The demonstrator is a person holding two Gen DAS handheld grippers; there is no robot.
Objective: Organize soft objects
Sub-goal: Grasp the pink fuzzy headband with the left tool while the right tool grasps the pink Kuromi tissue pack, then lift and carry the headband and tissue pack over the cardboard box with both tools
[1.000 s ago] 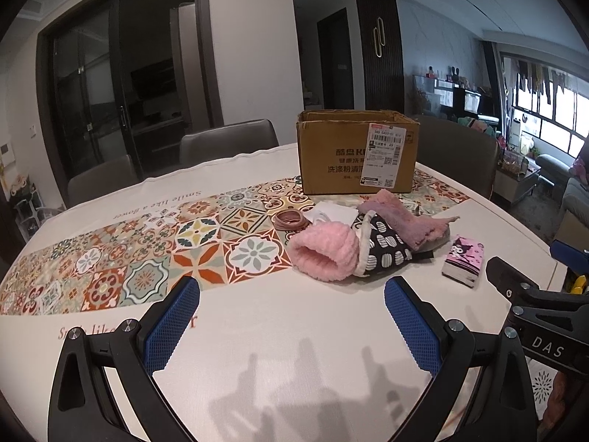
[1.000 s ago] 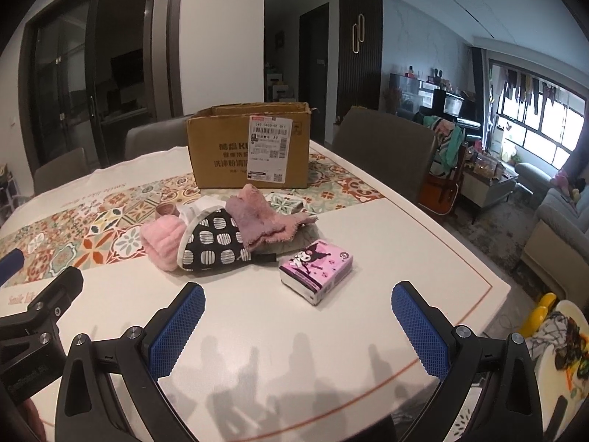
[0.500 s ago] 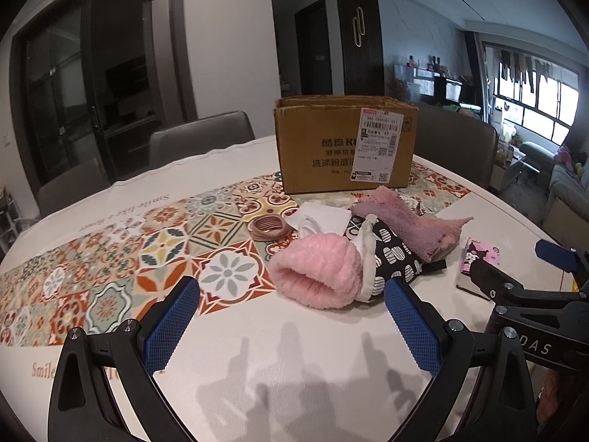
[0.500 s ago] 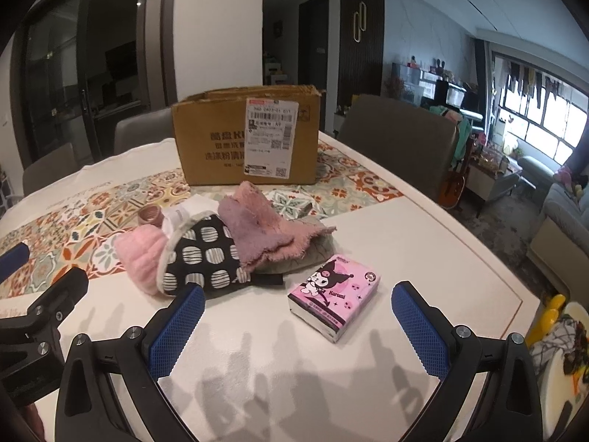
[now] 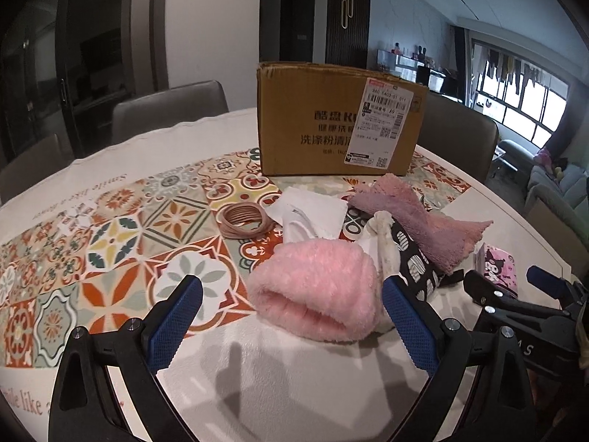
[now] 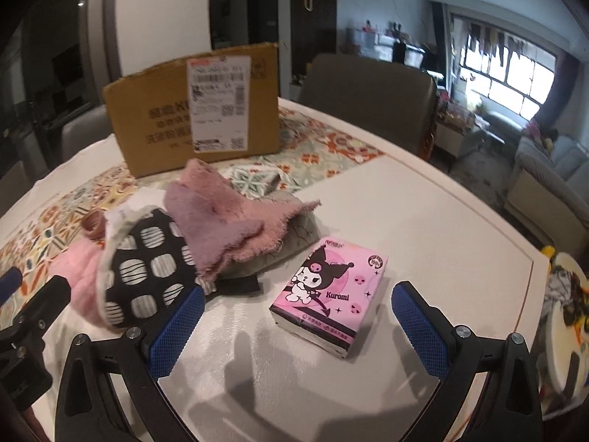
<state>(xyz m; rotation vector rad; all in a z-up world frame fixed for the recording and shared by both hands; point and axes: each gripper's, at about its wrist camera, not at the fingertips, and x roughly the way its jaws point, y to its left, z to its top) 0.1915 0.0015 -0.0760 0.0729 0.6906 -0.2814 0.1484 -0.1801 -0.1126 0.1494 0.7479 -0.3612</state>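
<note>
A fluffy pink roll (image 5: pixel 316 294) lies on the table just ahead of my open left gripper (image 5: pixel 292 316), nearer its right finger. Beside the roll lie a black pouch with pale spots (image 6: pixel 147 269), a mauve fuzzy cloth (image 6: pixel 221 217), a white cloth (image 5: pixel 309 213) and pink hair ties (image 5: pixel 244 219). A pink Kuromi tissue pack (image 6: pixel 331 294) sits in front of my open right gripper (image 6: pixel 296 316), between the lines of its fingers. Nothing is held. A brown cardboard box (image 5: pixel 338 121) stands behind the pile.
The round white table (image 6: pixel 423 221) carries a patterned tile runner (image 5: pixel 110 228). Grey chairs (image 6: pixel 368 99) stand around it. The table's right edge is close to the tissue pack. A sofa (image 6: pixel 548 180) and windows lie beyond on the right.
Both grippers have come lower and closer to the pile. The pink roll now sits near the left fingers and the tissue pack near the right fingers. Both stay open.
</note>
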